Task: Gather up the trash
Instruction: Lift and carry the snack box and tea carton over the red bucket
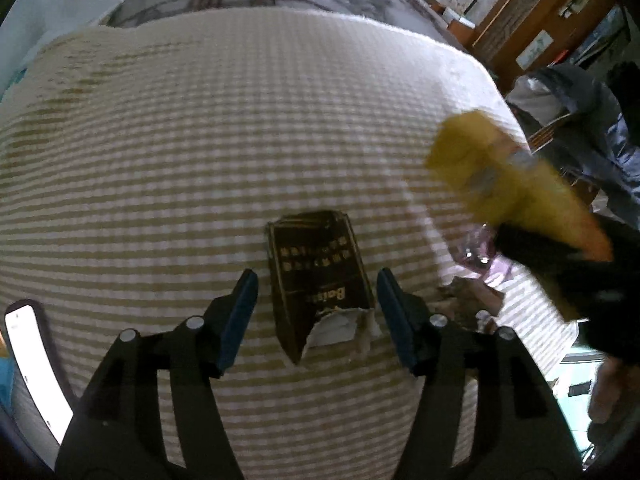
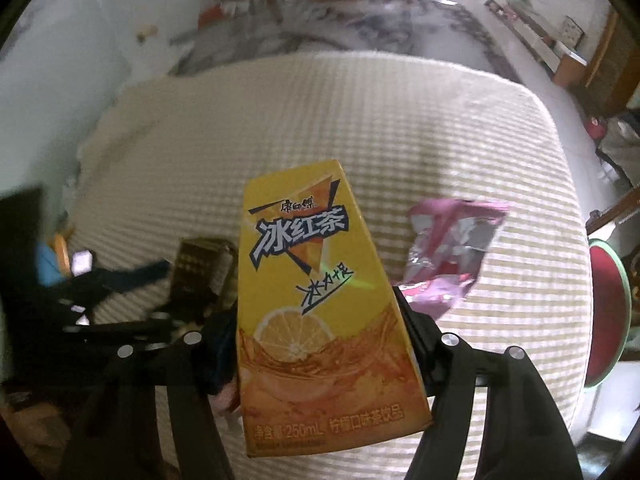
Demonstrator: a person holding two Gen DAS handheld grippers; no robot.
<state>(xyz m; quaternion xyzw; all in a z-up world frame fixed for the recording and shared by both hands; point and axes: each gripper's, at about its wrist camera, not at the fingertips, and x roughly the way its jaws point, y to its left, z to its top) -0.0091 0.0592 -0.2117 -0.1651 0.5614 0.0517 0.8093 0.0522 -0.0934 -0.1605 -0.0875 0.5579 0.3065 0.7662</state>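
A torn dark brown box [image 1: 320, 276] lies on the striped tablecloth [image 1: 200, 140]. My left gripper [image 1: 316, 296] is open, with one blue pad on each side of the box and gaps between them. My right gripper [image 2: 316, 320] is shut on a yellow iced tea carton [image 2: 316, 308] and holds it above the cloth; the carton shows blurred at the right in the left wrist view [image 1: 508, 176]. A pink wrapper [image 2: 448, 252] lies on the cloth right of the carton. The brown box [image 2: 196, 264] and the left gripper [image 2: 132, 276] show at the left in the right wrist view.
A phone [image 1: 36, 368] lies at the cloth's left front edge. A red and green round seat [image 2: 608, 308] stands to the right of the table. Dark clothing [image 1: 592, 128] is piled beyond the right edge. The floor and furniture lie beyond the far edge.
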